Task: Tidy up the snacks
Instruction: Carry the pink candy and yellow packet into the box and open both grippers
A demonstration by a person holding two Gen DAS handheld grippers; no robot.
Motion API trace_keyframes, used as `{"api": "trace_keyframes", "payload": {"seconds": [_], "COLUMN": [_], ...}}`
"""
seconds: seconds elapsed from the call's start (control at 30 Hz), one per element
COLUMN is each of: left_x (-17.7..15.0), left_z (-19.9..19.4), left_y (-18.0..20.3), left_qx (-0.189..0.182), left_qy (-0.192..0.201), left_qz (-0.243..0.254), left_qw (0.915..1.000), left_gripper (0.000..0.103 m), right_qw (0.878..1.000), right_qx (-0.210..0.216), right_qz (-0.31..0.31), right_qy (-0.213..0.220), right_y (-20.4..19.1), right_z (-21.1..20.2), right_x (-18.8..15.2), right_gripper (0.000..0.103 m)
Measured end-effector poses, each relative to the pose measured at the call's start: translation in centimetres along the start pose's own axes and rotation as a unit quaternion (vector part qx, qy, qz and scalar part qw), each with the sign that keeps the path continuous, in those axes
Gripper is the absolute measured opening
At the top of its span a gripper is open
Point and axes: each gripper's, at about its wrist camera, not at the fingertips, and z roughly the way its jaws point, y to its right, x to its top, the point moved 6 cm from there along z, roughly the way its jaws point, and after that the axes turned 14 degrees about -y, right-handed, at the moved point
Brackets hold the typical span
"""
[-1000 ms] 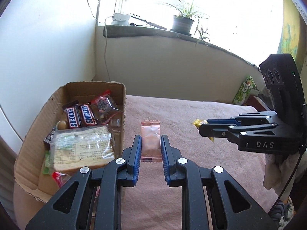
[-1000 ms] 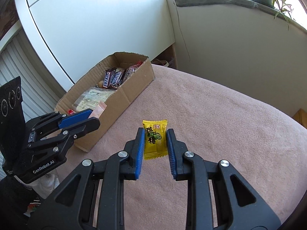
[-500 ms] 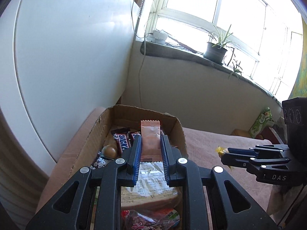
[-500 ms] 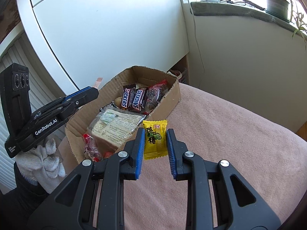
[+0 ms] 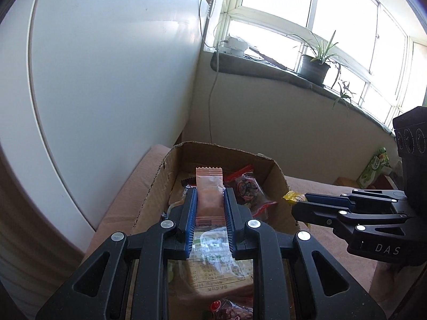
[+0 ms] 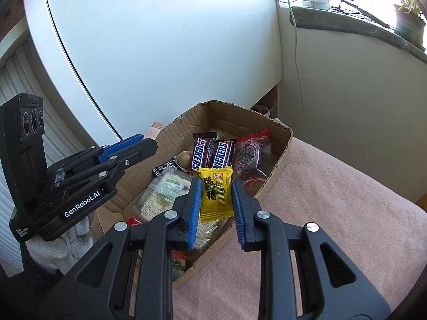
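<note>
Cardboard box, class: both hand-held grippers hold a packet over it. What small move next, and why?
Probably open both and drop: the left hand-held gripper holds the pink packet, the right hand-held gripper the yellow candy, above the cardboard box.

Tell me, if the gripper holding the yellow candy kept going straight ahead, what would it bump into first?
Probably the Snickers bars lying in the cardboard box. The right gripper, shut on the yellow candy, points over the box's near wall toward them, though depth is hard to judge.
</note>
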Motion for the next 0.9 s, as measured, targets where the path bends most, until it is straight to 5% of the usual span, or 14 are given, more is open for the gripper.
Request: {"api": "trace_keyframes", "payload": {"seconds": [0.8, 0.9], "left_x": [-0.4, -0.6], "left_z": [-1.1, -1.2], "left_y": [-0.3, -0.4], "left_qx": [0.018, 0.02], "left_qy": [0.012, 0.013], "left_qz": [0.008, 0.006], "left_qw": [0.9997, 0.9997], "left_gripper": [0.019, 0.019], "right_qw": [1.0, 1.0], "right_qx": [-0.016, -0.018], "right_qz": [-0.014, -0.014], "right_qy": [-0.008, -0.007], "right_y": [-2.5, -2.6], "right_z": [1.8, 1.7], "right_x": [0.6, 0.6], "right_gripper": [0.026, 0.041]}}
